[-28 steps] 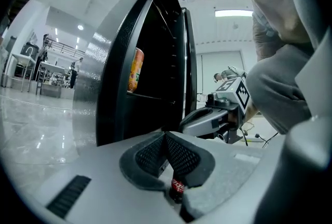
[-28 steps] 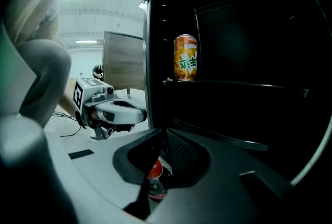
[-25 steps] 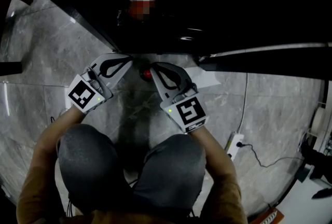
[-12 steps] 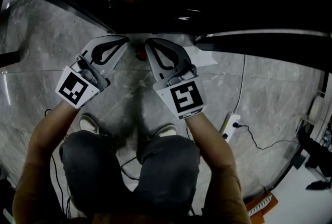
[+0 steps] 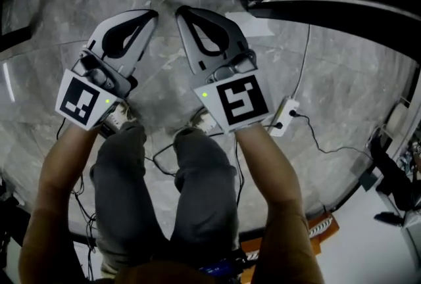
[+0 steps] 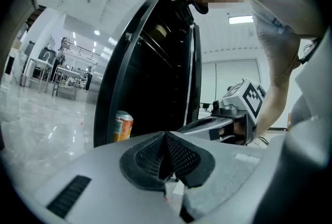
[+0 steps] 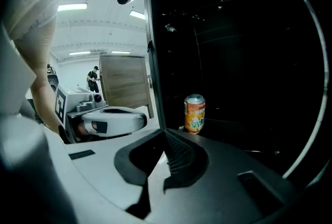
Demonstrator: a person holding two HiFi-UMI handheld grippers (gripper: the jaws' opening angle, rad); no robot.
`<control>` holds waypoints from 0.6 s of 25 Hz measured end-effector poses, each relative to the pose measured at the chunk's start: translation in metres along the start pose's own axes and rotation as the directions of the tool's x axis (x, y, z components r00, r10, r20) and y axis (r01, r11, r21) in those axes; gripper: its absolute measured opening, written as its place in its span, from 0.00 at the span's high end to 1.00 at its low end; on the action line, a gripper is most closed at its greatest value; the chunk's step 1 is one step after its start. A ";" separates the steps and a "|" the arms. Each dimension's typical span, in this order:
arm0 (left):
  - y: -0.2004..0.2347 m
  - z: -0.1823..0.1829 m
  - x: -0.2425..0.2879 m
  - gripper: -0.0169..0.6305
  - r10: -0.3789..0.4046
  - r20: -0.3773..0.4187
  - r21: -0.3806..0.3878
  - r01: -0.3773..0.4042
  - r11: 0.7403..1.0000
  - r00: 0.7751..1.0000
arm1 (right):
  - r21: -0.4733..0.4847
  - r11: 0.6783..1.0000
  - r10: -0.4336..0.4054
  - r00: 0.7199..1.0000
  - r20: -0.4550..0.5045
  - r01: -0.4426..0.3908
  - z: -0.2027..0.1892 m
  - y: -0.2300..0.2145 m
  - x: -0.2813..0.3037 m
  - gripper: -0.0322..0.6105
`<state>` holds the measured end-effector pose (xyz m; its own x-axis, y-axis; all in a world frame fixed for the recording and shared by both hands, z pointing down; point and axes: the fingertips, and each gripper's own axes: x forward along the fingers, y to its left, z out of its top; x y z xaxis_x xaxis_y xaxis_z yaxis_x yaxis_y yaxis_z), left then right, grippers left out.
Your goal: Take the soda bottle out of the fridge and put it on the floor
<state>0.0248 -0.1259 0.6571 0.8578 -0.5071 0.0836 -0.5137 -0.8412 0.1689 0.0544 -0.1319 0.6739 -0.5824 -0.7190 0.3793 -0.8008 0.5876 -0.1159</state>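
Observation:
Both grippers are held side by side above the grey marble floor (image 5: pixel 342 79), in front of the open black fridge (image 7: pixel 233 62). My left gripper (image 5: pixel 154 13) is shut with nothing in it, its pads meeting in the left gripper view (image 6: pixel 166 135). My right gripper (image 5: pixel 179 10) is also shut and empty (image 7: pixel 166 132). An orange can (image 7: pixel 195 113) stands on a low fridge shelf and also shows as the can (image 6: pixel 123 125) past the door's edge. No soda bottle shows in any view now.
A white power strip (image 5: pixel 284 116) with a black cable lies on the floor to the right of my right hand. The person's legs (image 5: pixel 197 171) and shoes are under the grippers. The fridge door (image 6: pixel 145 62) stands open at the left.
The person has risen from a crouch and both grippers have come up, still shut. The red-capped thing on the floor between the fingertips has gone out of sight.

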 end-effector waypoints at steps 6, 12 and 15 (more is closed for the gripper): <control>-0.025 0.047 -0.041 0.98 0.024 -0.065 -0.028 -0.026 0.999 0.998 | 0.084 0.996 0.030 1.000 0.008 -0.030 0.053 0.038 -0.033 0.95; -0.035 0.104 -0.065 0.98 0.055 -0.069 -0.032 -0.057 0.998 0.996 | 0.139 0.990 0.015 1.000 0.009 -0.016 0.094 0.059 -0.067 0.95; -0.048 0.136 -0.073 0.98 0.053 -0.064 -0.051 -0.056 0.997 0.997 | 0.168 0.986 -0.013 1.000 0.027 0.008 0.125 0.070 -0.083 0.95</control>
<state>-0.0155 -0.0743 0.5090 0.8287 -0.5378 0.1551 -0.5596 -0.8007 0.2136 0.0297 -0.0777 0.5194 -0.5757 -0.7362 0.3559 -0.8176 0.5109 -0.2656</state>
